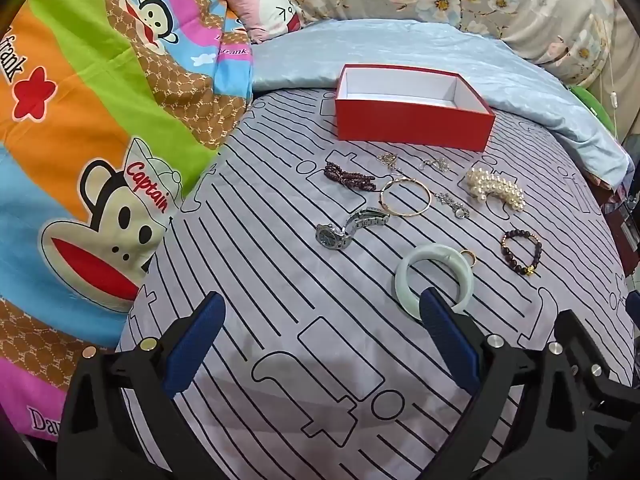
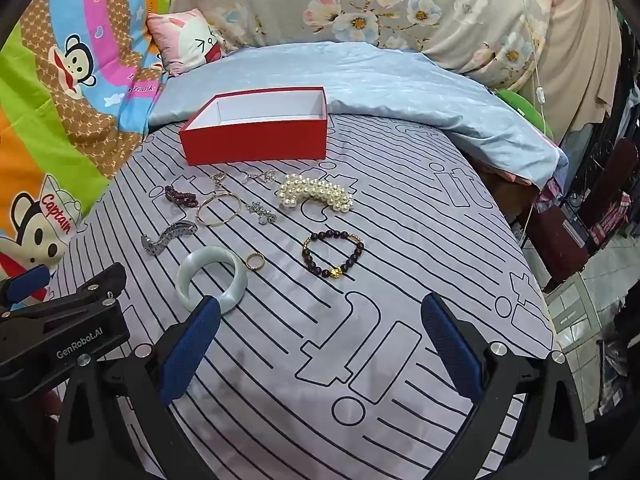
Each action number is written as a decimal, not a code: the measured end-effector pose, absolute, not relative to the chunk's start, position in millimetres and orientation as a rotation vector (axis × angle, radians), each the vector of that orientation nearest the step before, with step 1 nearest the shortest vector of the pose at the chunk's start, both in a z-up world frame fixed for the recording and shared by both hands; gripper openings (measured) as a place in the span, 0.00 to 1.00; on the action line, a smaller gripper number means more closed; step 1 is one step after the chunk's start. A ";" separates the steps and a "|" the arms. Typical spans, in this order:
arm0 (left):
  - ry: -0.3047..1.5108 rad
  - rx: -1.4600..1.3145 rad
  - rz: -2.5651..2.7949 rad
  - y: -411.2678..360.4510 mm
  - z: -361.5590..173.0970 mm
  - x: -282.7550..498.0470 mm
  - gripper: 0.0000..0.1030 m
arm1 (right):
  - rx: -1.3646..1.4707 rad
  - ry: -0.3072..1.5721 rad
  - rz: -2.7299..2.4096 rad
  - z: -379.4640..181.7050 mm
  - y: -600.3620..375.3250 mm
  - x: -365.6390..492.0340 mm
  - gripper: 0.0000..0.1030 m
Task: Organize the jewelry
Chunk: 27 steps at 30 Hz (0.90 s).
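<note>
Left gripper [image 1: 320, 312] held wide apart and empty above the striped bedsheet [image 1: 280, 280], right gripper [image 2: 320, 314] likewise spread with nothing pinched, jade bangle [image 2: 212, 280] laid nearest, beaded bracelet [image 2: 333, 254], pearls [image 2: 316, 194], watch [image 1: 348, 229] and gold bangle [image 1: 406, 197] scattered before the red box [image 2: 256, 136], box seen empty.

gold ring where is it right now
The gold ring lies flat on the striped bedsheet, just right of the pale green bangle and left of the dark bead bracelet, in both views.

Both wrist cameras look forward and down from close above the bed [image 1: 280, 280], sharing the red box [image 2: 256, 140] beyond.
</note>
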<state>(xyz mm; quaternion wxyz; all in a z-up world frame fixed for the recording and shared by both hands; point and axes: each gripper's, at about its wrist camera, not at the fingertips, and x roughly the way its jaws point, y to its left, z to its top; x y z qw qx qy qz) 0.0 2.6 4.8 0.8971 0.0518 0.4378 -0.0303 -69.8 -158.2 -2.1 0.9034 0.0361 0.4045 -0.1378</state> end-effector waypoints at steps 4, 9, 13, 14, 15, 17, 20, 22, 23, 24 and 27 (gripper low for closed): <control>0.911 0.108 -0.069 4.9 4.3 -0.6 0.92 | 0.075 0.840 -0.283 -4.7 -158.0 -69.8 0.95; 0.910 0.113 -0.069 2.5 3.5 0.9 0.92 | 0.085 0.827 -0.275 -2.1 -158.7 -71.0 0.95; 0.910 0.111 -0.062 3.5 2.6 1.9 0.93 | 0.087 0.829 -0.275 -0.9 -157.1 -70.9 0.95; 0.911 0.110 -0.064 3.9 2.3 2.2 0.93 | 0.088 0.829 -0.275 -0.5 -156.4 -70.8 0.95; 0.913 0.112 -0.061 4.1 2.0 2.6 0.93 | 0.090 0.829 -0.275 0.2 -155.6 -71.0 0.95; 0.912 0.114 -0.061 2.1 0.8 0.3 0.93 | 0.090 0.828 -0.276 1.2 -153.3 -70.6 0.95; 0.909 0.117 -0.053 2.4 0.3 -0.1 0.93 | 0.090 0.829 -0.272 0.1 -157.9 -70.1 0.95; 0.905 0.112 -0.052 3.0 0.5 -0.6 0.93 | 0.094 0.830 -0.269 0.2 -158.1 -70.0 0.95; 0.904 0.112 -0.050 3.0 0.5 -0.8 0.93 | 0.095 0.830 -0.270 0.3 -158.2 -70.1 0.95; 0.903 0.112 -0.055 3.5 1.7 0.5 0.93 | 0.094 0.829 -0.269 0.5 -158.5 -70.4 0.95; 0.904 0.111 -0.057 3.2 1.7 0.5 0.93 | 0.094 0.829 -0.269 0.6 -158.4 -70.5 0.95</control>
